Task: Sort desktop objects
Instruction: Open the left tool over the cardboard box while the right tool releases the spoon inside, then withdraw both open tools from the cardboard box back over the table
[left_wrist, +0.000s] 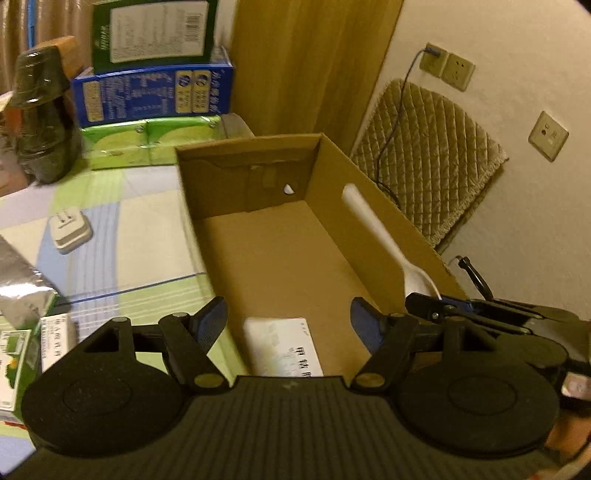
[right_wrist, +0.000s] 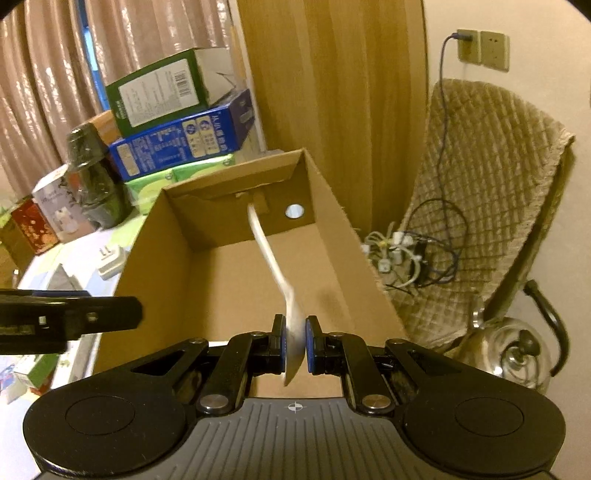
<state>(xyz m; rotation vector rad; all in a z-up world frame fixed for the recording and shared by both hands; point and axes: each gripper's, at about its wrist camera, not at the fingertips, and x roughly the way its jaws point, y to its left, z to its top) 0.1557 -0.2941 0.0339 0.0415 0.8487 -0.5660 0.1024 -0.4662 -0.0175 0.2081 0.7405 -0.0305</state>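
An open cardboard box (left_wrist: 266, 258) stands on the checked tablecloth (left_wrist: 110, 229). My left gripper (left_wrist: 288, 319) hangs open over the box's near left corner. Its left finger sits above the box wall. A white packet with printed characters (left_wrist: 282, 347) lies on the box floor below the gap, and neither pad touches it. My right gripper (right_wrist: 295, 339) is shut on the bowl of a white plastic spoon (right_wrist: 266, 251), whose handle points forward over the cardboard box (right_wrist: 236, 280). In the left wrist view the spoon (left_wrist: 369, 225) and the right gripper (left_wrist: 424, 301) hang over the box's right wall. The left gripper (right_wrist: 110, 314) shows at the left edge.
Behind the box are stacked green (right_wrist: 162, 88) and blue cartons (right_wrist: 184, 136) and a dark wrapped bottle (left_wrist: 40, 118). A white plug adapter (left_wrist: 70, 229), a foil bag (left_wrist: 22, 291) and small packets (left_wrist: 55, 332) lie left. A quilted chair (right_wrist: 480, 192) with cables and a kettle (right_wrist: 517, 350) stand right.
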